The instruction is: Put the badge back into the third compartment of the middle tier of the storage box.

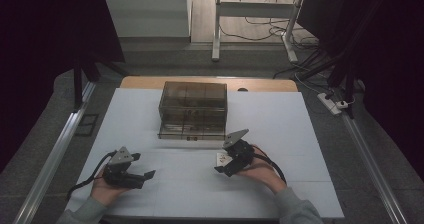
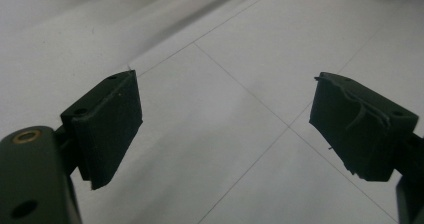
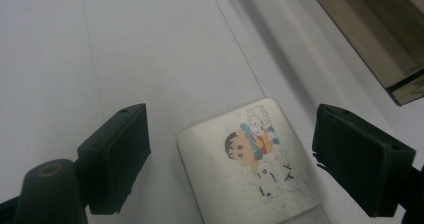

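The white card (image 3: 250, 169) lying between the fingers carries a cartoon boy and faint lettering, too worn to read.

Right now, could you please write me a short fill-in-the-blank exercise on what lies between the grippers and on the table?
1. The small white card with a cartoon print lies flat between the jaws of the ____ hand-held gripper.
2. The left hand-held gripper has ____ between its jaws.
3. The smoky see-through box stands on the ____ table.

Missing words: right; nothing; white
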